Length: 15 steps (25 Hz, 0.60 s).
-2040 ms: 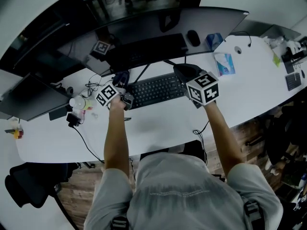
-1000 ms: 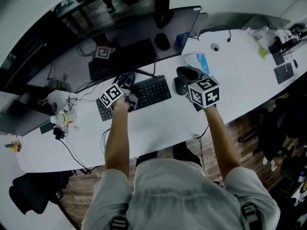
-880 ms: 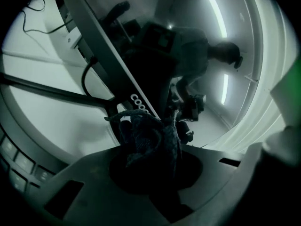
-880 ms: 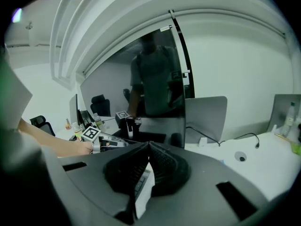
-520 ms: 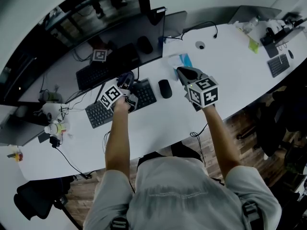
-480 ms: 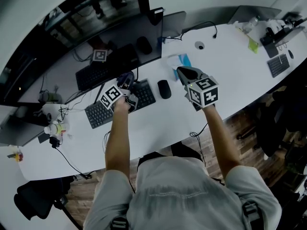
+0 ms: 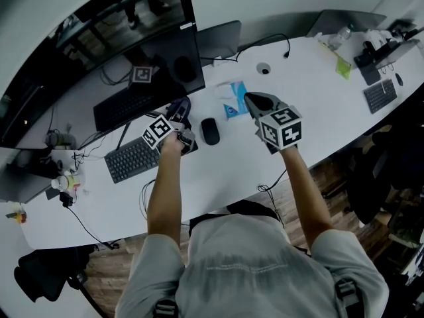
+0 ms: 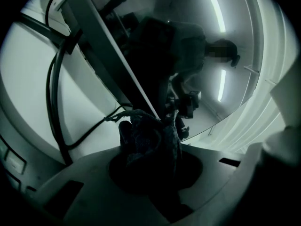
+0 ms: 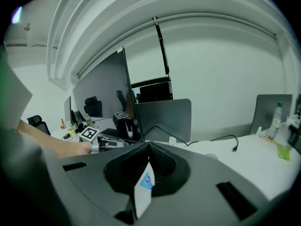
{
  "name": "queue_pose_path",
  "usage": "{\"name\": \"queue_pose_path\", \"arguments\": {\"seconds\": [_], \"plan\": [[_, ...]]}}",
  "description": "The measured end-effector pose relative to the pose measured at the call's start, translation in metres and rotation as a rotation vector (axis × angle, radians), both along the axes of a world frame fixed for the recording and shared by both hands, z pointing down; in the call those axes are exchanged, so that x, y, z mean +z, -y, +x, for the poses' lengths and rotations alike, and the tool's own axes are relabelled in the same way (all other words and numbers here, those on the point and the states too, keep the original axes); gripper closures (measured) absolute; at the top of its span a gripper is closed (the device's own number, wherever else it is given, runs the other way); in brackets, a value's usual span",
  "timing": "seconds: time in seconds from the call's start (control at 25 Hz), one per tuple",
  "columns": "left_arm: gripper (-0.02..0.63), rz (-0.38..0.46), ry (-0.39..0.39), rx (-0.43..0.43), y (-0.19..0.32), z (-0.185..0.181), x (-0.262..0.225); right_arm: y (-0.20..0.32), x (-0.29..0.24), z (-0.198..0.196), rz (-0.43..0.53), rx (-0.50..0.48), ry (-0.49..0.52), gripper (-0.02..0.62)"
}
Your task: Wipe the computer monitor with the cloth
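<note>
The wide dark monitor [image 7: 132,71] stands at the back left of the white desk [image 7: 305,85]. My left gripper [image 7: 177,114] is shut on a crumpled dark cloth [image 7: 180,106], which it holds at the screen's lower right corner. In the left gripper view the cloth [image 8: 148,138] bunches between the jaws against the reflective screen [image 8: 202,88]. My right gripper [image 7: 255,101] hovers shut above the desk, right of the monitor [image 9: 106,86]. A white sliver with a blue mark [image 9: 143,189] shows in the slit between its jaws.
A black keyboard [image 7: 136,159] and mouse [image 7: 210,131] lie below the monitor. A white-and-blue packet [image 7: 230,101] lies beside my right gripper. A grey screen back [image 7: 218,38], a cable [image 7: 275,44], a bottle [image 9: 278,121] and a small keyboard [image 7: 379,95] stand further right.
My left gripper has carried the cloth rightward along the monitor's lower edge to its right corner. The right gripper has moved right too, from over the mouse to beside the packet.
</note>
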<state>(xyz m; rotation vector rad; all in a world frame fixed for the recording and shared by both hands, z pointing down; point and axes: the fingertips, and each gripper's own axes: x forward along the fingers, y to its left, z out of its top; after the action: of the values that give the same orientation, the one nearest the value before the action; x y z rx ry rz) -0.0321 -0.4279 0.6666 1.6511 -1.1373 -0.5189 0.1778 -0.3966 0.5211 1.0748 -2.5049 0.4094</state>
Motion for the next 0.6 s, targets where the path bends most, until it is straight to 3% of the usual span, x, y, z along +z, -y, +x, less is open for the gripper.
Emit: {"name": "queue_pose_path", "arguments": {"seconds": [0.2,0.6], "plan": [[0.555,0.028,-0.027,-0.001,0.017,0.04,-0.002,0.009,0.003,0.03,-0.003,0.004,-0.005,0.594],[0.555,0.034,-0.149,-0.118,0.041,0.09,-0.005,0.012,0.01,0.072,-0.009,0.021,-0.012,0.594]]}}
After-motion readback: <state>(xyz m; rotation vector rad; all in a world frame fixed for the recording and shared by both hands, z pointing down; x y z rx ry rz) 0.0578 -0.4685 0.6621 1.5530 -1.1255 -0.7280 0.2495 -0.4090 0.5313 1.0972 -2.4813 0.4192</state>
